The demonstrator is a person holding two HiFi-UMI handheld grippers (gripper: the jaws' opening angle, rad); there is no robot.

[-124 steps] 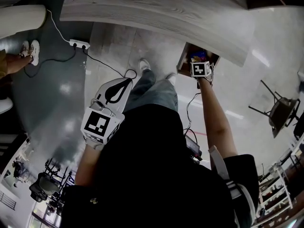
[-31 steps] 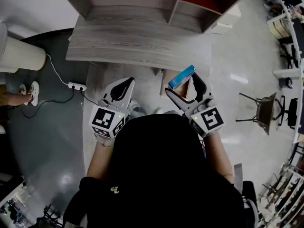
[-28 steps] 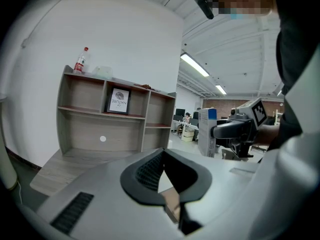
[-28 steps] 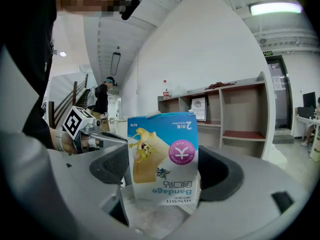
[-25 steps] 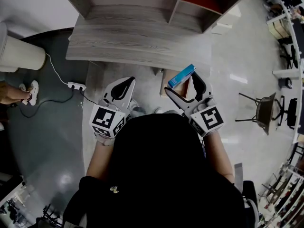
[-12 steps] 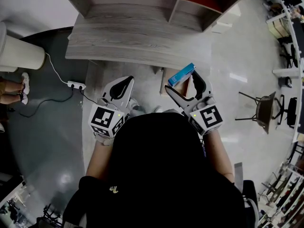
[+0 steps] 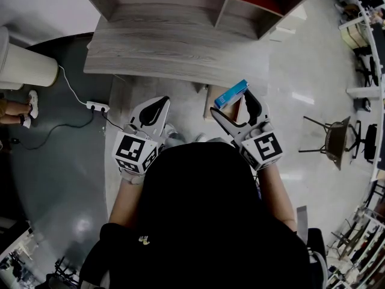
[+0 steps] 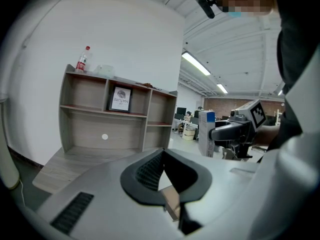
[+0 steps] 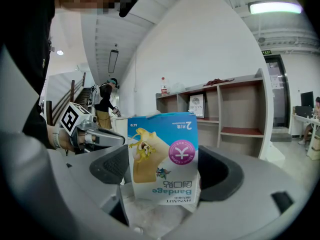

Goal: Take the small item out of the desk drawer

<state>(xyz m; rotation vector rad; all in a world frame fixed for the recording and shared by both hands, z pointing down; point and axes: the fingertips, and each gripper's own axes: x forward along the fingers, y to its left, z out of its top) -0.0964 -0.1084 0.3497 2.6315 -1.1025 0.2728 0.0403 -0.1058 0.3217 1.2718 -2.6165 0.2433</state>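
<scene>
Right tongs [image 7: 234, 106] are clamped on the box [image 9: 162, 156] above the drawer [image 7: 209, 104], left tongs [image 7: 150, 110] closed and empty; best to squeeze firmly and set it flat on the table [image 7: 174, 53].

My right gripper [image 7: 231, 106] and its bandage box [image 7: 231, 94] cover most of the drawer [image 7: 208, 107] under the desk [image 7: 174, 53]; left of the desk, a person's leg [image 7: 17, 106] is cut off by the edge.

Head view steeply down above desk [image 7: 174, 47], gripper views close, level, both facing shelves [image 8: 85, 129]
</scene>
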